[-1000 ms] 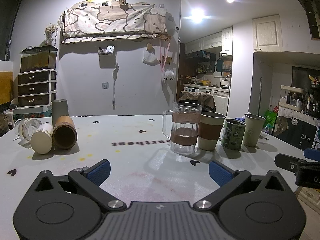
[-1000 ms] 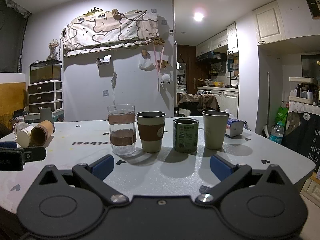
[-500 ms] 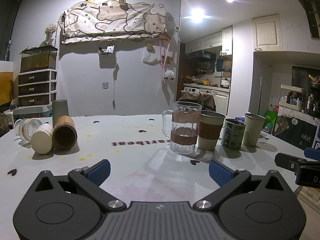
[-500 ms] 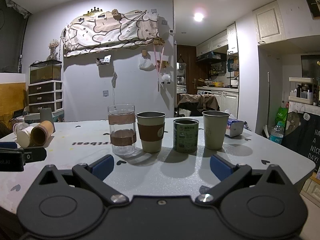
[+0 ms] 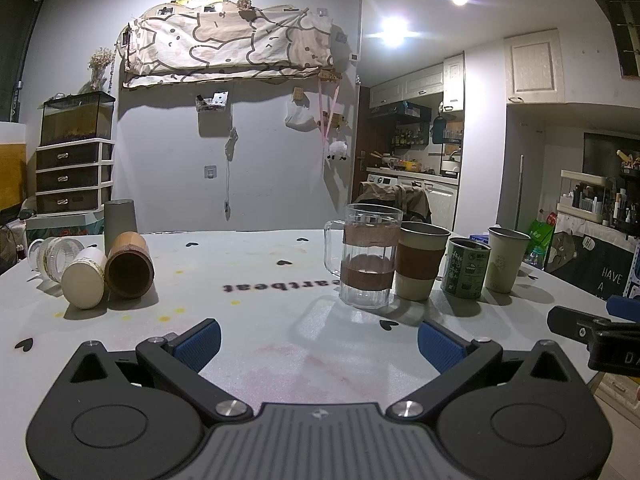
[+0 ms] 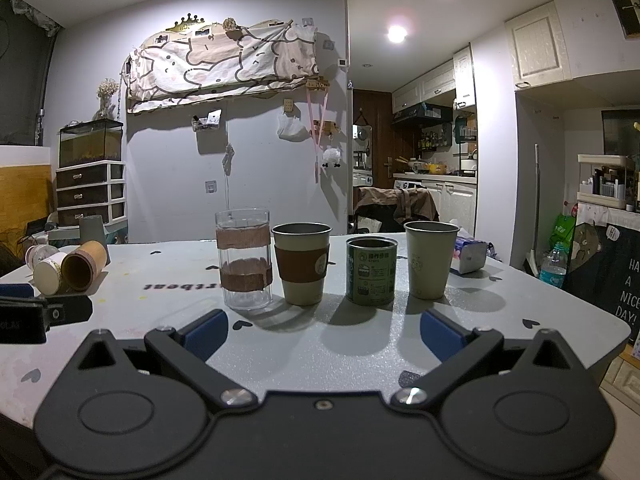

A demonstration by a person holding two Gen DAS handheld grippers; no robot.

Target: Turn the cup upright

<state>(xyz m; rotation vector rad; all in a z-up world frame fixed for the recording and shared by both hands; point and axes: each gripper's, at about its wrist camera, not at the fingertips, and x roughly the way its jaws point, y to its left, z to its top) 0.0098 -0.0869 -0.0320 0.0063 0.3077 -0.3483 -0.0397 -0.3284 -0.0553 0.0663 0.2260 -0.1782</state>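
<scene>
On the grey table, three cups lie on their sides at the far left: a brown wooden cup (image 5: 129, 266) with its mouth towards me, a white cup (image 5: 84, 284) and a clear glass mug (image 5: 54, 254). A grey cup (image 5: 120, 220) stands mouth down behind them. The lying brown cup also shows in the right wrist view (image 6: 84, 266). My left gripper (image 5: 318, 346) is open and empty, low over the table's front. My right gripper (image 6: 324, 334) is open and empty, facing the upright cups.
Several cups stand upright in a row: a glass mug (image 5: 370, 256), a sleeved cup (image 5: 420, 266), a green tin (image 5: 466, 268) and a pale green cup (image 5: 505, 260). A tissue pack (image 6: 470, 254) lies at the right rear. The table edge (image 6: 600, 320) curves at the right.
</scene>
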